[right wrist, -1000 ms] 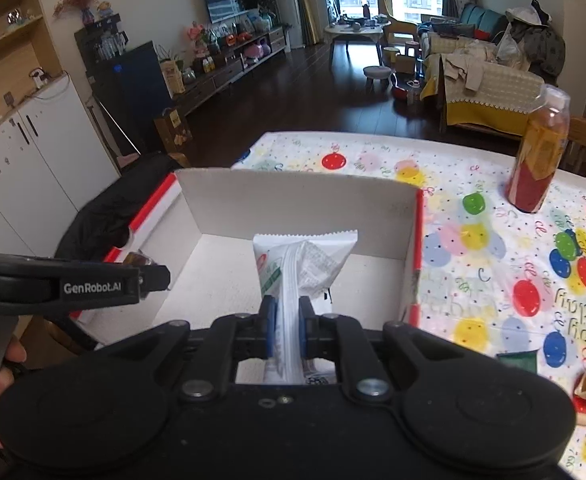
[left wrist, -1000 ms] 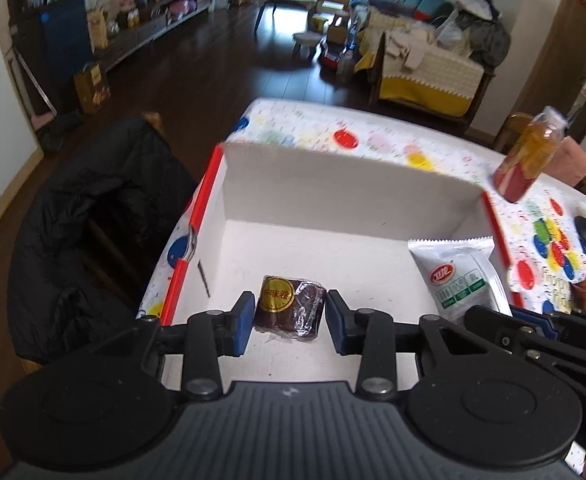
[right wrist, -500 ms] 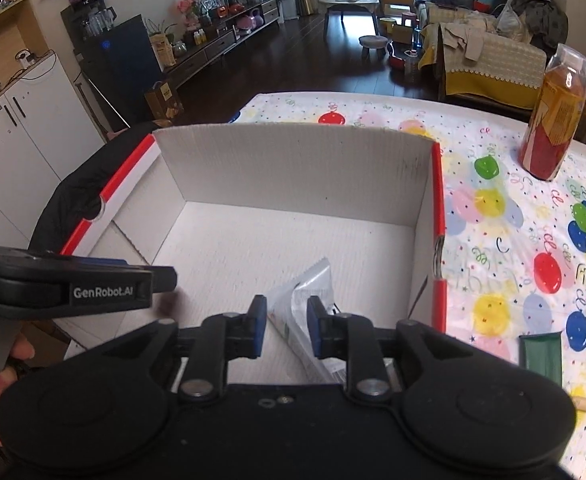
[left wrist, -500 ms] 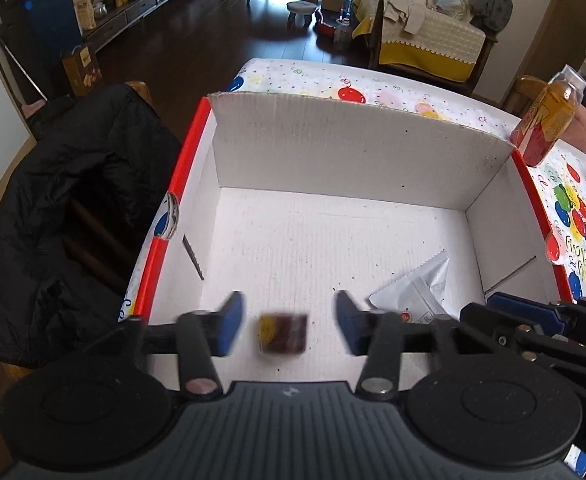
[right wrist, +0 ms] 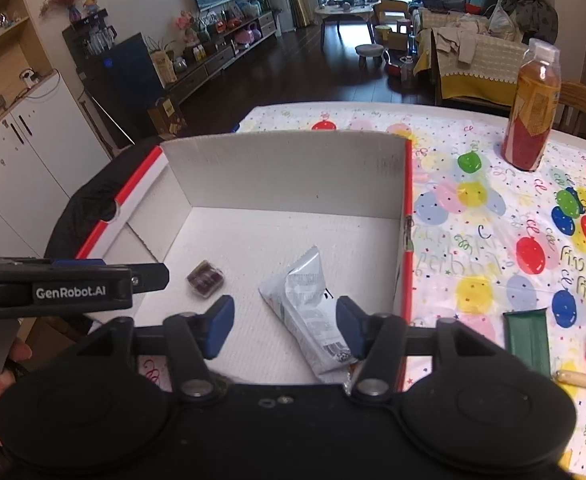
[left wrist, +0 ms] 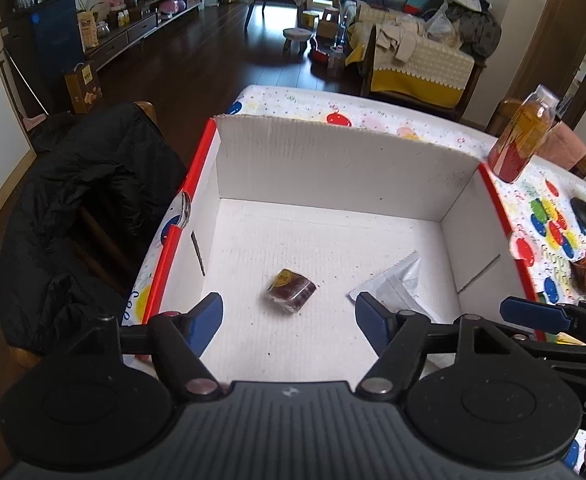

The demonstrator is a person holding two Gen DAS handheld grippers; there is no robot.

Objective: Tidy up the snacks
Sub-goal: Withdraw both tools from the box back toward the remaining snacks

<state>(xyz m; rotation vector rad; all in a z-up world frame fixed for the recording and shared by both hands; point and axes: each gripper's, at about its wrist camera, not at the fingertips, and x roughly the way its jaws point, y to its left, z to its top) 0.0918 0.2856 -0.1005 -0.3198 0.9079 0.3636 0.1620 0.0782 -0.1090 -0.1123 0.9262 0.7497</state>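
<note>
A white cardboard box [left wrist: 333, 168] with red edges sits on a table [right wrist: 473, 200] covered in a balloon-print cloth. Two snacks lie on the box floor, apart from each other — a small dark brown packet [left wrist: 291, 291] and a white pouch [right wrist: 313, 308]. The left gripper [left wrist: 289, 320] hangs over the brown packet, jaws opening, touching nothing. The right gripper [right wrist: 285, 326] hangs over the pouch, jaws also opening — the pouch lies between its blue fingers, close to the right one, not pinched. An orange drink bottle [right wrist: 533, 108] stands upright on the table.
</note>
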